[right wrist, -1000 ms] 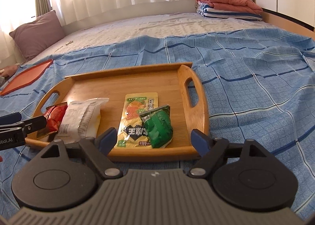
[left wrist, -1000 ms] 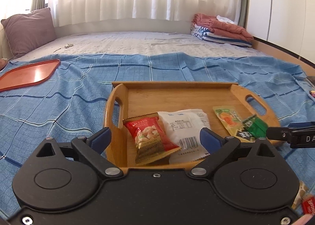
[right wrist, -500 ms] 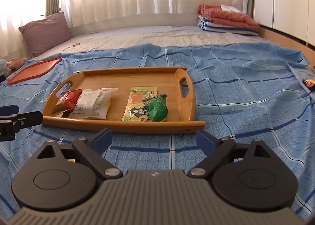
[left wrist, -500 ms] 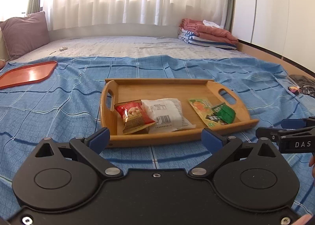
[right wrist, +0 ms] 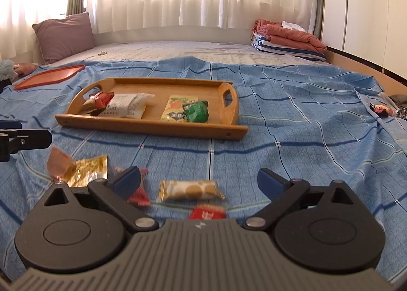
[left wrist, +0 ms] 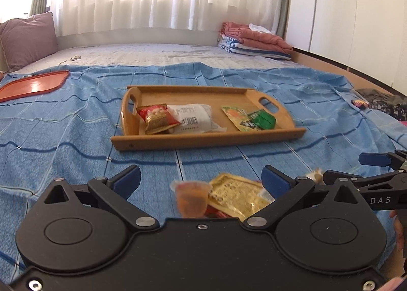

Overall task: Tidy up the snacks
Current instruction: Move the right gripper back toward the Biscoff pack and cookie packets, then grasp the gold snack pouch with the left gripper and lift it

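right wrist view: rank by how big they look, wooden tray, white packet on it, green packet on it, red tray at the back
1. wooden tray
2. red tray, though it lies farther off, so its true size is unsure
3. white packet
4. green packet

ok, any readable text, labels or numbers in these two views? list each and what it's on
"DAS": white letters on the right gripper, on its arm at the left wrist view's right edge.
White packet in the wooden tray: barcode and print, too small to read.
Orange-and-green packet: large characters, blurred, unreadable.
Red packet on the blue sheet: white mark, blurred.
Other snack packets: nothing legible.
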Demonstrator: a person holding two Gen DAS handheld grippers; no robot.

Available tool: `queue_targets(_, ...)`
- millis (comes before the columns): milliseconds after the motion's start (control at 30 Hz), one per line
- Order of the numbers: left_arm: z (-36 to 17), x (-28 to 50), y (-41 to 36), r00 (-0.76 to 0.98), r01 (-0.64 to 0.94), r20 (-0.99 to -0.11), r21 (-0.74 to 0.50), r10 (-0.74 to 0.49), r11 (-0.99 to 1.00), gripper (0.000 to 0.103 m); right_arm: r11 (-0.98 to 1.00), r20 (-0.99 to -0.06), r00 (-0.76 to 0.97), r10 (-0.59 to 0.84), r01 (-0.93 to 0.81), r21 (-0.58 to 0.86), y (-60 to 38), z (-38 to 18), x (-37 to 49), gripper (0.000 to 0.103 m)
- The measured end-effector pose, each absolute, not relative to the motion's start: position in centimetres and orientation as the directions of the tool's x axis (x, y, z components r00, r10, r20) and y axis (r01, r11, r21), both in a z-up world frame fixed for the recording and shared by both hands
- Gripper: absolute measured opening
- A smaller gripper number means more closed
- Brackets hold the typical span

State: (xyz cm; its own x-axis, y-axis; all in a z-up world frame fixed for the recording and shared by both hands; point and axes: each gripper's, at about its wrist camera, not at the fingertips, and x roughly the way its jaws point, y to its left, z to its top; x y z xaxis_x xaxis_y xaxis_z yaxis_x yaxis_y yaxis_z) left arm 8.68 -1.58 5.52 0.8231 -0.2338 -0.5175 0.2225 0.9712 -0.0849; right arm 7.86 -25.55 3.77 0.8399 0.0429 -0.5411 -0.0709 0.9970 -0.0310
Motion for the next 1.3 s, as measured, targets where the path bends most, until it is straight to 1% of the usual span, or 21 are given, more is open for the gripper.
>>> queue_targets(167, 4.4, 7.8, -2.1, 0.798, 0.237, -0.551, -0.085, -0.244, 0.968, 0.102, 0.997, -0.54, 0.841, 0.024, -0.063, -0.054, -25.3, 2.3, 6.1, 0.101)
queue_targets(433, 3.8, 7.2, -2.6, 0.762, 0.266, -0.575, -0.139, -0.296, 0.954, 0.101, 0.997, -0.564, 0.826, 0.008, -0.051, -0.06, -25.1, 0.3, 5.0, 0.101)
queue_targets(467, 3.8, 7.2, -2.7, 0.754, 0.273, -0.577, -0.157, -0.313, 0.949, 0.101, 0.997, -0.566, 0.825, 0.008, -0.05, -0.059, -25.2, 0.2, 4.9, 0.101)
queue_targets(533, 3.9, 7.2, -3.0, 0.741, 0.285, -0.582, -0.18, -0.336, 0.941, 0.095, 0.997, -0.566, 0.824, 0.004, -0.047, -0.061, -25.3, 0.0, 4.8, 0.101)
queue_targets(600, 3.9, 7.1, -3.7, 0.731, 0.298, -0.587, -0.185, -0.348, 0.937, 0.092, 0.997, -0.568, 0.823, 0.002, -0.046, -0.063, -25.3, -0.2, 4.8, 0.101)
queue_targets(767, 3.9, 7.4, -5.6, 0.716, 0.327, -0.589, -0.192, -0.375, 0.925, 0.092, 0.997, -0.567, 0.823, 0.005, -0.048, -0.061, -25.3, -0.7, 4.9, 0.101)
queue_targets(900, 3.4, 8.9, -6.9, 0.704, 0.309, -0.603, -0.216, -0.376, 0.926, 0.092, 0.997, -0.562, 0.827, 0.013, -0.053, -0.054, -25.1, -0.9, 4.9, 0.101)
queue_targets(967, 2.9, 10.4, -7.1, 0.689, 0.257, -0.631, -0.248, -0.357, 0.934, 0.092, 0.997, -0.561, 0.828, 0.019, -0.056, -0.048, -24.9, -1.0, 5.0, 0.101)
queue_targets(1033, 2.5, 12.0, -6.8, 0.667, 0.175, -0.667, -0.291, -0.331, 0.941, 0.088, 0.997, -0.559, 0.829, 0.023, -0.06, -0.048, -24.8, -1.1, 5.0, 0.101)
queue_targets(1067, 2.5, 12.5, -6.7, 0.672, 0.154, -0.665, -0.303, -0.325, 0.94, 0.087, 0.997, -0.557, 0.83, 0.026, -0.064, -0.048, -24.7, -1.1, 5.0, 0.101)
queue_targets(1100, 2.5, 13.1, -6.6, 0.672, 0.145, -0.664, -0.314, -0.326, 0.938, 0.083, 0.996, -0.557, 0.83, 0.029, -0.068, -0.049, -24.6, -1.1, 5.0, 0.101)
queue_targets(1167, 2.4, 14.0, -6.5, 0.666, 0.126, -0.669, -0.332, -0.328, 0.935, 0.081, 0.996, -0.554, 0.832, 0.033, -0.074, -0.052, -24.4, -1.2, 5.1, 0.101)
queue_targets(1267, 2.3, 15.0, -6.8, 0.669, 0.117, -0.675, -0.318, -0.311, 0.941, 0.074, 0.996, -0.553, 0.832, 0.039, -0.078, -0.048, -24.3, -1.3, 5.2, 0.101)
queue_targets(1300, 2.2, 15.2, -6.9, 0.673, 0.116, -0.676, -0.307, -0.302, 0.945, 0.07, 0.996, -0.552, 0.833, 0.039, -0.077, -0.046, -24.2, -1.3, 5.3, 0.102)
